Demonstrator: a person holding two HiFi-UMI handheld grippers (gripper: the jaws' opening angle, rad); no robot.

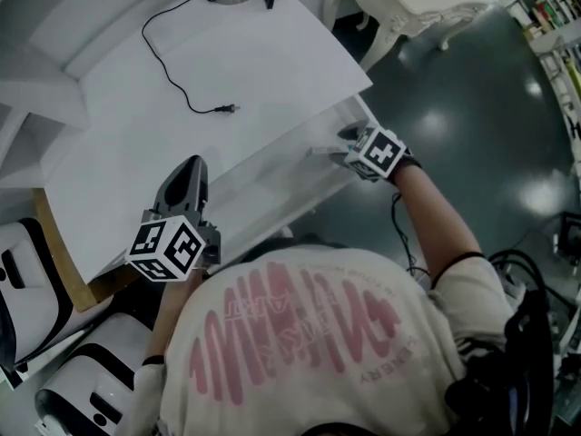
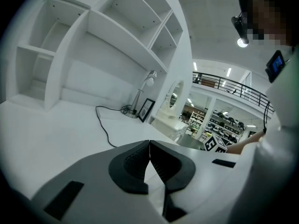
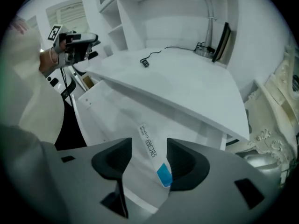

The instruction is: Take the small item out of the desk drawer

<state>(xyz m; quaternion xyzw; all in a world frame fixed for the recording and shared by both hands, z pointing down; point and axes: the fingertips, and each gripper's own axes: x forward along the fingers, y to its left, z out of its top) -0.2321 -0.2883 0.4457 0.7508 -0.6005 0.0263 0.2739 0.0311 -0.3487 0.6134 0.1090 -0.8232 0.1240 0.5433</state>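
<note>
Now your right gripper (image 3: 148, 154), jaws spread, hangs over the slim white blue-tipped packet (image 3: 153, 161) in the pulled-out white desk drawer (image 3: 105, 108) — close off-centre and it may skid away; your left gripper (image 2: 149, 160) is pressed together on nothing.

Matt white desk (image 1: 272, 71); glossy dark floor (image 1: 472, 153)

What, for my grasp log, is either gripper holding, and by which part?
Nothing. The right gripper hangs, jaws apart, over a white blue-ended packet in the drawer; the left gripper is shut, empty.
</note>
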